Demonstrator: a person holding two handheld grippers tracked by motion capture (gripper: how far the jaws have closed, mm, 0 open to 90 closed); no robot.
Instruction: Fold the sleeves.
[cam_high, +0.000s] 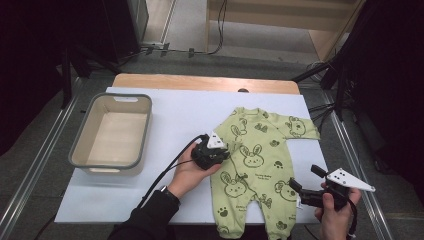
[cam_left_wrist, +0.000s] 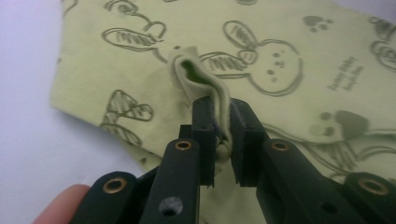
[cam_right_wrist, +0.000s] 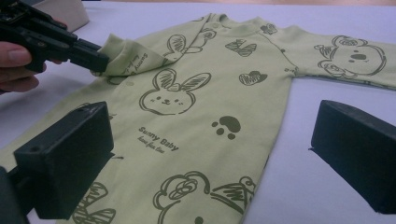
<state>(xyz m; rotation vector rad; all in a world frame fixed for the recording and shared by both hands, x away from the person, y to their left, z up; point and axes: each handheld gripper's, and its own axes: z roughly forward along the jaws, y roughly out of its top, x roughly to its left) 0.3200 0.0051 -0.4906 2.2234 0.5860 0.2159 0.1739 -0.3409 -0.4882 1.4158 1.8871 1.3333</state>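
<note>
Left gripper (cam_left_wrist: 220, 126) clamped on thin fold of green baby romper (cam_high: 255, 165), frame centre; right gripper (cam_high: 306, 186) jaws apart, lower right. Risk: shallow pinch slips when lifted; sleeve drags.

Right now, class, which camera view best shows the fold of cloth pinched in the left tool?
The left gripper view: the fold stands close up between the left tool's pads. The right gripper view shows it sideways, small, lifted off the romper. In the high view the hand and tool mostly cover it.
</note>
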